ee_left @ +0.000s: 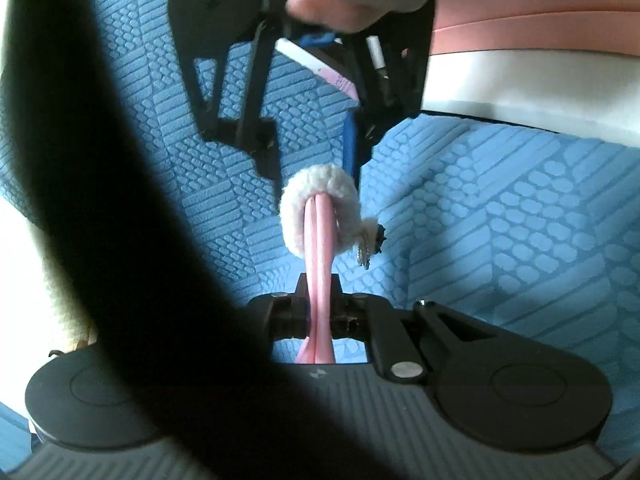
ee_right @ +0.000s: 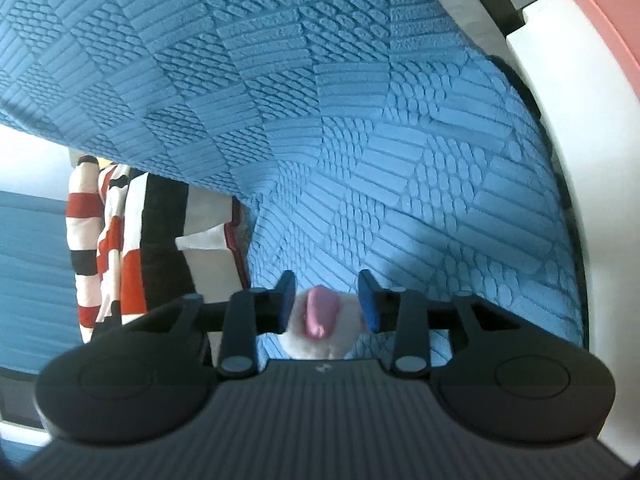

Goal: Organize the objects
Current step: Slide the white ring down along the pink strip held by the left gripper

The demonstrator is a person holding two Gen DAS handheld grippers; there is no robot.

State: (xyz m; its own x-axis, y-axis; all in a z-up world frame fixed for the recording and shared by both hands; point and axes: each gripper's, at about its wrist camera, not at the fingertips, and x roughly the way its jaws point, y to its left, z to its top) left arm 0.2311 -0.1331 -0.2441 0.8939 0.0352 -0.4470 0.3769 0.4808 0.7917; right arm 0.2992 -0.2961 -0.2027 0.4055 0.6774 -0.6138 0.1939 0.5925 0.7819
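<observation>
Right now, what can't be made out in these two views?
- Left wrist view: a dark blurred strip near the lens hides the scene's left side.
- Left wrist view: the dark charm on the white fluffy ring is too small to identify.
- Right wrist view: whether the right gripper presses the ring is unclear; its body cuts off the ring's lower part.
- Right wrist view: the striped cloth is partly behind the blue cover.

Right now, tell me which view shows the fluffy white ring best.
The left wrist view. There the white ring shows whole, threaded on the pink strip, small charms hanging at its side. In the right wrist view the ring is only a blurred white patch between the right gripper's blue pads, partly hidden.
</observation>
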